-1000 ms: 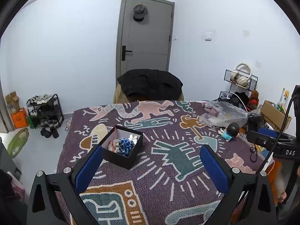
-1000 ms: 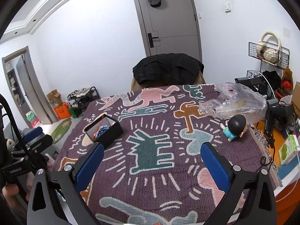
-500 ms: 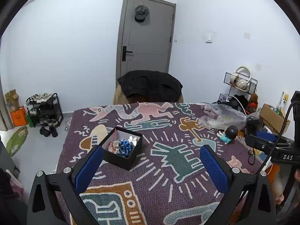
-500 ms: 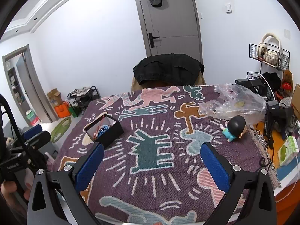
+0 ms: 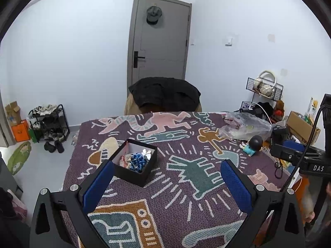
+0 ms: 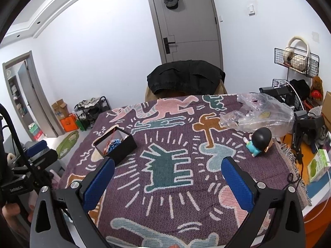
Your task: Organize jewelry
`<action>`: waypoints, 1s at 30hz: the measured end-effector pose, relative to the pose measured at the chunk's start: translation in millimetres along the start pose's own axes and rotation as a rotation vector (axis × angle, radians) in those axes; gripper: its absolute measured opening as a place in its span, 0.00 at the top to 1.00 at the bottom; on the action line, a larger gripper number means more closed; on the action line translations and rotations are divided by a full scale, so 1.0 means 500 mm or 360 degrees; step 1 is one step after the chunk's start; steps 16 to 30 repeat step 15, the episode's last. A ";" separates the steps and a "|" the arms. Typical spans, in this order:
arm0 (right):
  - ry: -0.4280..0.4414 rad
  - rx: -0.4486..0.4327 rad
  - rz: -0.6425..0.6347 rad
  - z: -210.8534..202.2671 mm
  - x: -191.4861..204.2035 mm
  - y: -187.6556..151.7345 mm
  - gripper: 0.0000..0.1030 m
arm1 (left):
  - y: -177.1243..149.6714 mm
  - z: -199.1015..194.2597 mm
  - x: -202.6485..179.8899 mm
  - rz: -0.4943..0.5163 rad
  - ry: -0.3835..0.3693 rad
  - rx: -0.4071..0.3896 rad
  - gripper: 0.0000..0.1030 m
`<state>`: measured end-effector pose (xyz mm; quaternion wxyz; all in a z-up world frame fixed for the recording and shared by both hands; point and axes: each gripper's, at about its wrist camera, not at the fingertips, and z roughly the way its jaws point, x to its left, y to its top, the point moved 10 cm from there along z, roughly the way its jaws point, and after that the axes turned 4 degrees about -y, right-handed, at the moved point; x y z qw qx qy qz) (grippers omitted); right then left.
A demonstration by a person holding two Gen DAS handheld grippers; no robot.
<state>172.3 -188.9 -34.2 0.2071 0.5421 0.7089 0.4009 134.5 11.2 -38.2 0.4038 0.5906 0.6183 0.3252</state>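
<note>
A small black open box sits on the patterned cloth at the left of the table. It holds a heap of jewelry with blue, red and silvery pieces. The box also shows in the right wrist view. My left gripper is open and empty, held above the table's near edge, just right of the box. My right gripper is open and empty, above the table's middle front. A clear plastic bag lies at the far right.
A purple cloth with animal figures covers the table. A small doll with a black head lies by the bag. A chair with a black jacket stands behind the table. A green carton is at the right edge.
Both grippers have drifted slightly; the left view has pulled back a little from the table. The box and other things have not moved.
</note>
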 end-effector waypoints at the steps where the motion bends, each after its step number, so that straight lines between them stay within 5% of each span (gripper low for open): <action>1: -0.0001 -0.0002 -0.0006 0.000 0.002 -0.001 0.00 | 0.001 0.001 0.002 -0.0006 -0.0002 0.0000 0.00; 30: 0.0002 -0.0004 0.0026 0.009 0.007 -0.007 0.00 | 0.003 0.003 -0.010 0.0027 0.0004 -0.0001 0.00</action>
